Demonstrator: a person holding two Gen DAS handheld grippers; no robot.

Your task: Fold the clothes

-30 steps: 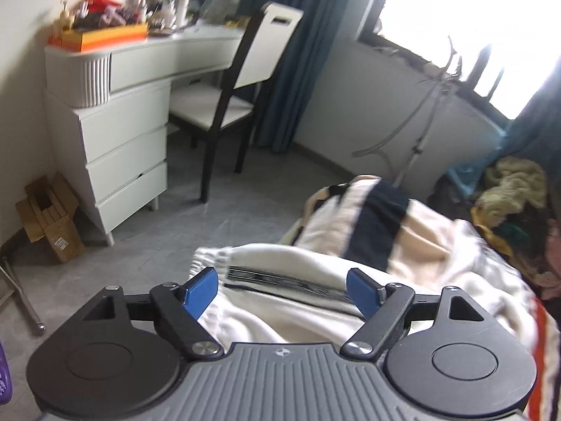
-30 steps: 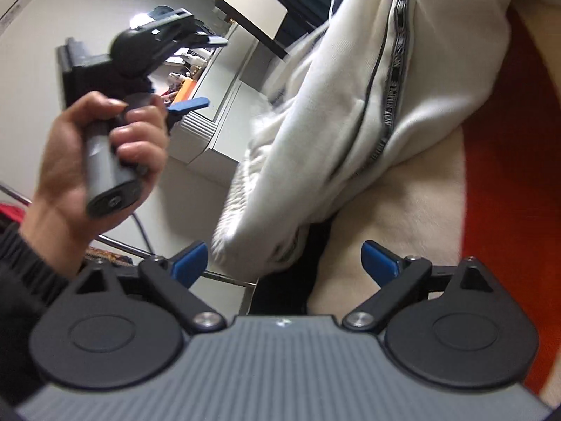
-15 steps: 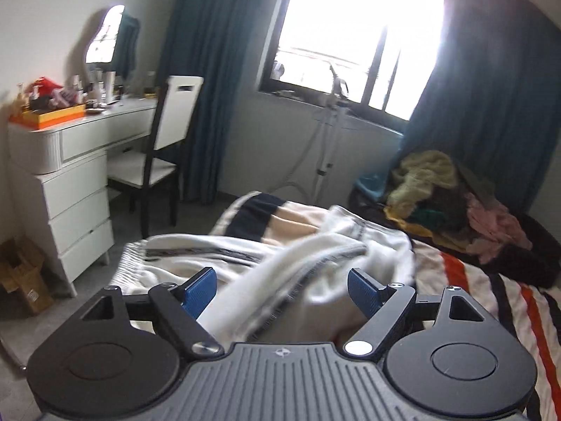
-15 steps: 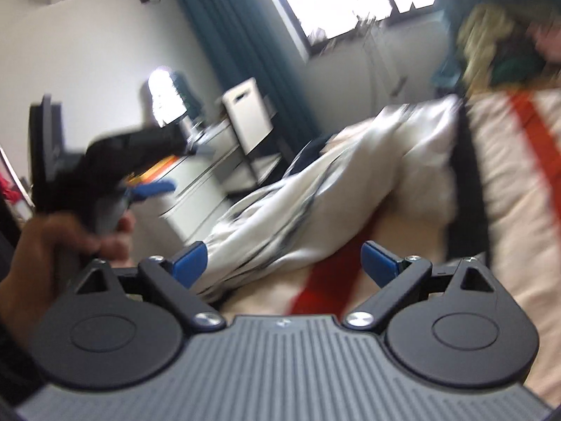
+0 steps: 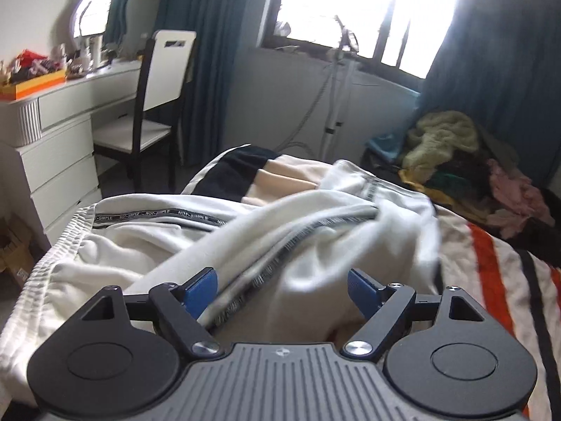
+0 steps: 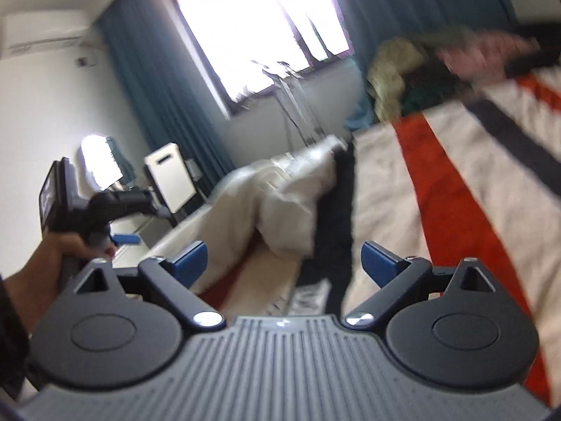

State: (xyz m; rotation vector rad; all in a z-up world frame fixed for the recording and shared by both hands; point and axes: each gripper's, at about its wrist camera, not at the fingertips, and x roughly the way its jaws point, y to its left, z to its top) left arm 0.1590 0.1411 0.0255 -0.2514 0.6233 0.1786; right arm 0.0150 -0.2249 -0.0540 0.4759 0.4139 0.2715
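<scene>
Shift: both cameras tilted up from a second ago.
White track pants (image 5: 196, 245): rumpled across striped blanket (image 6: 455, 161).
Left gripper (image 5: 280, 289): spread, empty.
Right gripper (image 6: 284, 261): spread, empty.
Meaning: fold unfinished.

1. Bare striped bed (image 6: 403, 189) lies open right of the crumpled white trousers (image 5: 245, 235);
2. a clothes pile (image 5: 463, 165) blocks the far end;
3. chair (image 5: 157, 105) and dresser (image 5: 59, 140) crowd the left.
</scene>
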